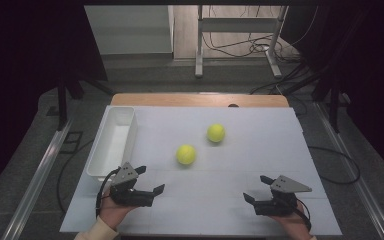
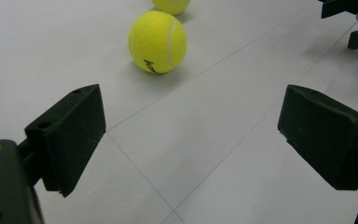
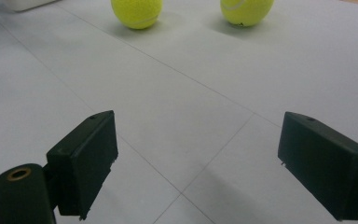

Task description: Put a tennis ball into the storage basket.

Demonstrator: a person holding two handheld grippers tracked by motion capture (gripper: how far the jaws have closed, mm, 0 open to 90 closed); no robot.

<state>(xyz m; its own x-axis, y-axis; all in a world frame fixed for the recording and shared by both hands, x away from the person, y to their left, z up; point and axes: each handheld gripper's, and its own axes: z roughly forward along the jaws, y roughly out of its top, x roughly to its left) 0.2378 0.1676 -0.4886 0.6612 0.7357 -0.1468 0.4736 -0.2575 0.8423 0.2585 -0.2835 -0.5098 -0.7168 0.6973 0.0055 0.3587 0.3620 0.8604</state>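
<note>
Both hands rested low at the near edge of the table, palms under their tools. The left gripper and the right gripper each had jaws spread wide, holding nothing. Two balls lay farther off: one mid-table, another beyond, right. A white bin stood far left.

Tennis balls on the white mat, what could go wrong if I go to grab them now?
The near tennis ball and the far tennis ball lie loose on the flat mat; a glancing jaw could send either rolling, perhaps off the table. The left hand-held gripper sits beside the white bin, so a swing might knock it.
</note>
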